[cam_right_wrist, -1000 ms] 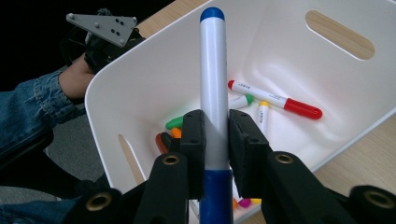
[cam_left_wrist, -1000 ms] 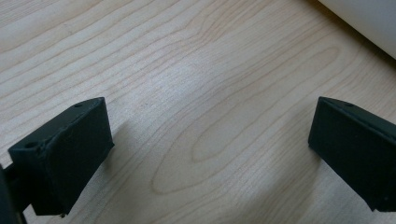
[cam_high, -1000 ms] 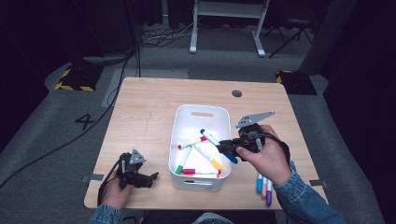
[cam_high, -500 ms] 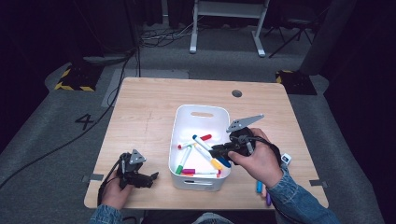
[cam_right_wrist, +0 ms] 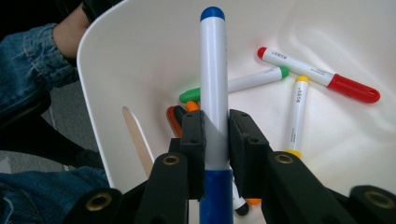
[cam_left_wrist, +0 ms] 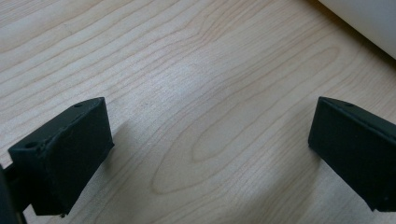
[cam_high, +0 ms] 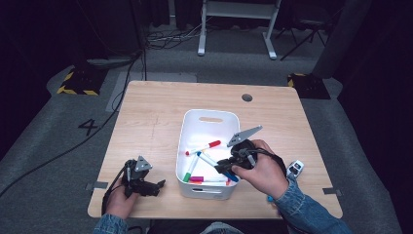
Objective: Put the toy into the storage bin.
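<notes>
One white bin point(cam_high: 209, 119) stands on one wooden table point(cam_high: 151, 112). The right gripper point(cam_right_wrist: 215, 140) pinches one blue-capped marker point(cam_right_wrist: 214, 79) between its jaws, above the bin interior. At least five more markers lie inside, including a red-capped one point(cam_right_wrist: 317, 74). The left gripper point(cam_left_wrist: 205, 140) rests spread over bare table, left of the bin.

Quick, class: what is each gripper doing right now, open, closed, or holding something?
Left gripper: open, jaws wide apart over the bare table, holding nothing.
Right gripper: closed on a blue marker over the white bin.
</notes>
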A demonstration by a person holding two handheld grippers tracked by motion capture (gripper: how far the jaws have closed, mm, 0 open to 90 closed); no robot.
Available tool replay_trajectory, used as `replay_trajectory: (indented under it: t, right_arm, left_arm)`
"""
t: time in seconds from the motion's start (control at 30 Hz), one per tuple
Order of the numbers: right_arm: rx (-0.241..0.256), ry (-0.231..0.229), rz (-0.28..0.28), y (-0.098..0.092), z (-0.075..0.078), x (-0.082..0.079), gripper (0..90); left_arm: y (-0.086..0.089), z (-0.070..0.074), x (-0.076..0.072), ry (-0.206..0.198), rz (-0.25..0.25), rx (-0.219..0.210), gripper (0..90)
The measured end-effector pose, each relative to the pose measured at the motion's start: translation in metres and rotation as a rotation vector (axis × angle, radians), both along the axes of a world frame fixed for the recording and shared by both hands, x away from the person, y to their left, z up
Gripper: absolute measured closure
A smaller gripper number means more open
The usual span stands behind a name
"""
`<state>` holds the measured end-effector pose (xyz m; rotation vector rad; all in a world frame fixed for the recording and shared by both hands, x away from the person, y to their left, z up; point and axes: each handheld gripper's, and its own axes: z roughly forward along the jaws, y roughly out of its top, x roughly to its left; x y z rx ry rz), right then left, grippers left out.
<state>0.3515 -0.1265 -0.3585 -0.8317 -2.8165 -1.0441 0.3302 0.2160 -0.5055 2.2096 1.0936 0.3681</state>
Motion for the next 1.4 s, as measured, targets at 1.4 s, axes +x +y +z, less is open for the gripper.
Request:
replay_trajectory:
  t: [1.4]
  right_arm:
    - [0.107,-0.121,-0.170,-0.068,0.021,-0.006,50.4]
  left_arm:
    - [0.000,0.000,0.000,0.002,0.001,0.001,0.0]
